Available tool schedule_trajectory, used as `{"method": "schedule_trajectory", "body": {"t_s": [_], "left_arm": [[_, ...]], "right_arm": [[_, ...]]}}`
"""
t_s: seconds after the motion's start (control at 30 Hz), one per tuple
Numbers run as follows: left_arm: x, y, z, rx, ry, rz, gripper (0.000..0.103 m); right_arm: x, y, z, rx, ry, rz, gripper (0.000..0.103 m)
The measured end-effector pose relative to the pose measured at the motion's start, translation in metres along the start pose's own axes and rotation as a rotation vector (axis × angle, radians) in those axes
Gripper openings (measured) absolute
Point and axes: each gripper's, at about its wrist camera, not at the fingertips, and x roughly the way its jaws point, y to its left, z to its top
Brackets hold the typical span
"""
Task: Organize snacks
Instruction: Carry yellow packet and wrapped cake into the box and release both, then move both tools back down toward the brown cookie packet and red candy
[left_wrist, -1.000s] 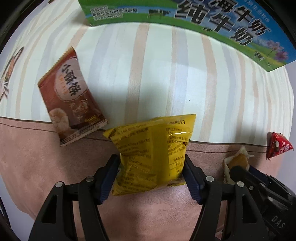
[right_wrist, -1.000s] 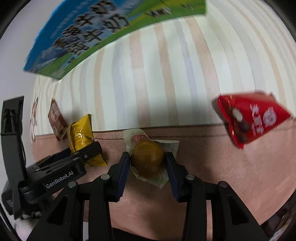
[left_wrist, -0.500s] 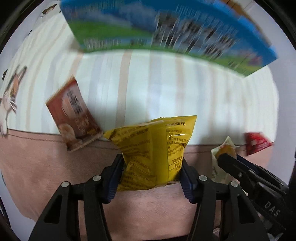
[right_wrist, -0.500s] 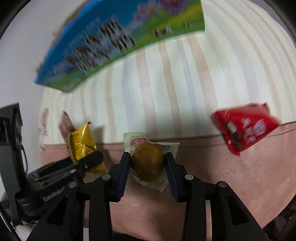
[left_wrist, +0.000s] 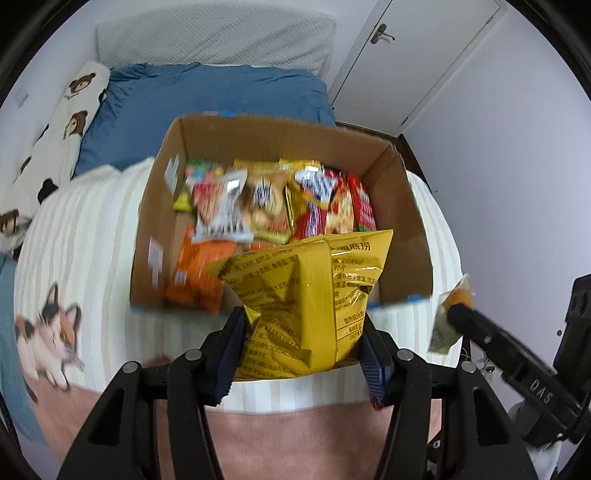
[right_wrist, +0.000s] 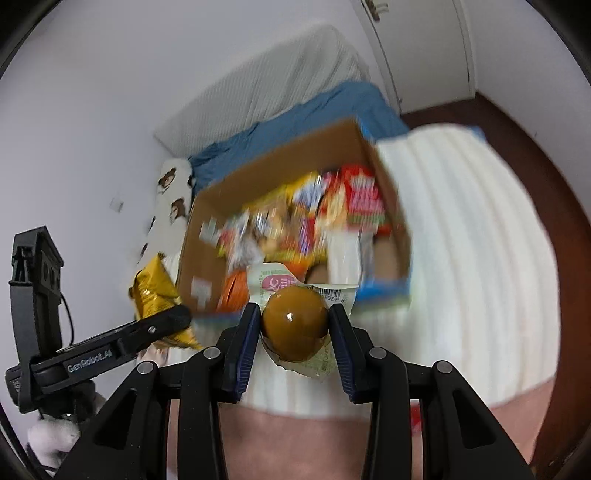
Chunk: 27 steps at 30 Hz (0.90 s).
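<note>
Left wrist view: fingers (left_wrist: 236, 354) pinch yellow bag (left_wrist: 306, 299) before snack-crowded box (left_wrist: 406, 206); right fingers (right_wrist: 341, 343) pinch wrapped egg (right_wrist: 295, 328).

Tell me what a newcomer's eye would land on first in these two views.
First the open cardboard box on the striped bedspread, packed with bright snack packets. Next the yellow snack bag, clamped in the left gripper just in front of the box's near edge. In the right wrist view, the glossy brown egg in its clear wrapper sits pinched in the right gripper, also near the box.
</note>
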Motion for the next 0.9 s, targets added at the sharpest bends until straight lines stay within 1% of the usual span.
{"method": "schedule_trajectory", "body": {"t_s": [0.1, 0.17, 0.27, 0.3, 0.37, 0.4, 0.43, 0.47, 0.5, 0.53, 0.6, 0.7, 0.77, 0.9], "left_arm": [[0.013, 0.002, 0.027, 0.011, 0.024, 0.037, 0.054], [0.035, 0.011, 0.038, 0.002, 0.072, 0.053, 0.054], [0.072, 0.028, 0.049, -0.034, 0.167, 0.064, 0.054], [0.084, 0.035, 0.052, -0.055, 0.196, 0.063, 0.055], [0.110, 0.047, 0.056, -0.081, 0.274, 0.075, 0.055], [0.122, 0.052, 0.056, -0.096, 0.323, 0.069, 0.055], [0.135, 0.057, 0.056, -0.110, 0.370, 0.056, 0.055], [0.142, 0.059, 0.056, -0.112, 0.389, 0.056, 0.056], [0.145, 0.061, 0.057, -0.111, 0.386, 0.063, 0.062], [0.147, 0.061, 0.058, -0.105, 0.386, 0.068, 0.078], [0.150, 0.062, 0.060, -0.101, 0.386, 0.075, 0.096], [0.152, 0.063, 0.060, -0.108, 0.386, 0.067, 0.096], [0.153, 0.061, 0.059, -0.101, 0.391, 0.069, 0.096], [0.150, 0.056, 0.057, -0.082, 0.384, 0.076, 0.096]], "right_arm": [[0.019, 0.001, 0.021, 0.001, 0.011, -0.038, 0.041], [0.036, -0.004, 0.031, -0.001, 0.036, -0.072, 0.041], [0.060, -0.012, 0.040, 0.008, 0.076, -0.111, 0.041], [0.071, -0.015, 0.042, 0.010, 0.101, -0.127, 0.041], [0.083, -0.018, 0.042, 0.023, 0.128, -0.141, 0.042], [0.090, -0.020, 0.043, 0.029, 0.145, -0.153, 0.042], [0.098, -0.020, 0.045, 0.024, 0.177, -0.173, 0.045], [0.105, -0.021, 0.046, 0.030, 0.215, -0.195, 0.065], [0.109, -0.020, 0.046, 0.031, 0.225, -0.191, 0.080], [0.109, -0.019, 0.046, 0.023, 0.229, -0.191, 0.099], [0.111, -0.014, 0.045, -0.004, 0.242, -0.215, 0.099], [0.121, -0.012, 0.043, -0.026, 0.268, -0.227, 0.099], [0.123, -0.011, 0.043, -0.037, 0.275, -0.243, 0.099], [0.124, -0.009, 0.043, -0.047, 0.280, -0.245, 0.099]]}}
